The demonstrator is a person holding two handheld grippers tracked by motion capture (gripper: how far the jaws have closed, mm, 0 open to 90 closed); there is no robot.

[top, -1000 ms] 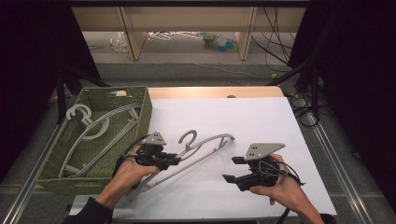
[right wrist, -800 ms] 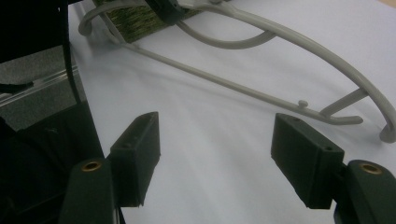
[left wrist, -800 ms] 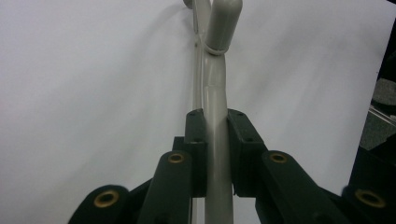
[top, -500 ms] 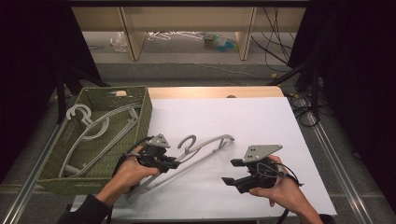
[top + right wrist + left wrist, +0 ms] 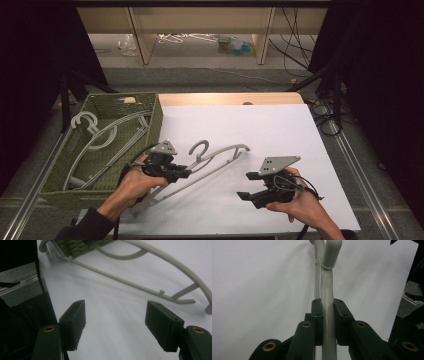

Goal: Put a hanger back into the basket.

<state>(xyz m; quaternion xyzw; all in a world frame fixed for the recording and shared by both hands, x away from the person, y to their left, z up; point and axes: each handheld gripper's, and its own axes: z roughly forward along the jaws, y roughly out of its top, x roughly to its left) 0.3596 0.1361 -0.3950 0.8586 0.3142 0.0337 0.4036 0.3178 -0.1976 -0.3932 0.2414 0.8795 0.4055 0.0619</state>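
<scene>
Your left gripper view shows its fingers clamped on the hanger's bar, hard to see from above, while your right gripper waits wide apart, hanger cut off.

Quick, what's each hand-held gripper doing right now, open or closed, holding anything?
Left hand-held gripper: closed on the grey hanger.
Right hand-held gripper: open, holding nothing.

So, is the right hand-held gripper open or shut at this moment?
Open. The right hand-held gripper has its two black jaws wide apart with bare white table between them; the grey hanger lies beyond, untouched.
</scene>
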